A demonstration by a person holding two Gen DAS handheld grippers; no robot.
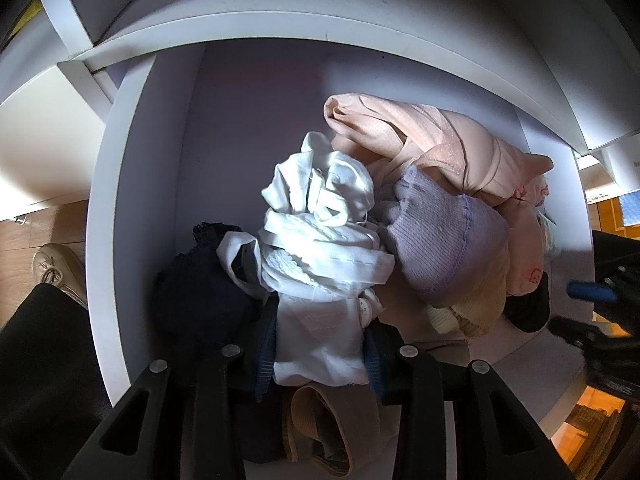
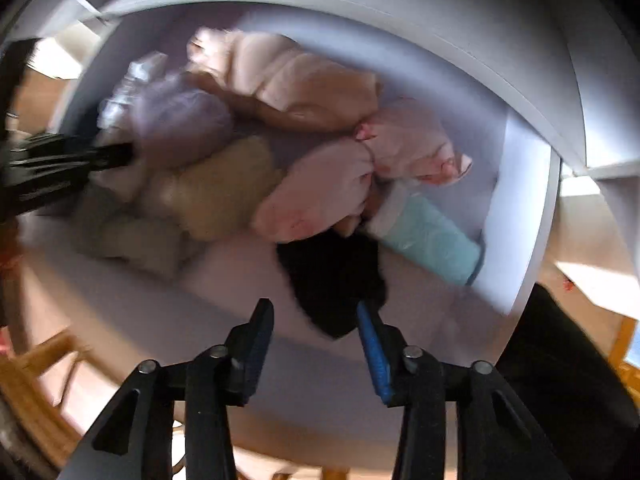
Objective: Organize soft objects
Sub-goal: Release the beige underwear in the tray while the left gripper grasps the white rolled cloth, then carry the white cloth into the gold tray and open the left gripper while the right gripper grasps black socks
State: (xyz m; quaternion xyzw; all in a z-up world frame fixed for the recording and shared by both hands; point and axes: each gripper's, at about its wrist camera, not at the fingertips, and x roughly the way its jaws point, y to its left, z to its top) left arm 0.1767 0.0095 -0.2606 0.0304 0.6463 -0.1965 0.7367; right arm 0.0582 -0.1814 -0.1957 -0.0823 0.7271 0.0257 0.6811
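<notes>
A crumpled white garment (image 1: pixel 320 240), thin woven cloth with stitched bands and a strip of lace, is clamped between the ribbed blue pads of the left gripper (image 1: pixel 320 356), whose black fingers are closed onto its lower fold. The cloth is held above a white drawer (image 1: pixel 116 200) with smooth, flat walls, in which a heap of soft items is piled. A lilac ribbed-knit piece (image 1: pixel 444 240) is seen just beside the white garment, a peach, finely dotted fabric (image 1: pixel 424 140) is bunched behind it, and a dark lace-edged item (image 1: pixel 200 292) lies to the left. In the blurred right wrist view, the right gripper (image 2: pixel 316 336) is seen with its jaws apart and nothing pinched between them, poised over a black fuzzy item (image 2: pixel 332 280) on the drawer floor. A pale turquoise roll (image 2: pixel 432 236) is tucked against the side wall, near pink bundles (image 2: pixel 328 192) and a cream knit lump (image 2: pixel 220 188).
</notes>
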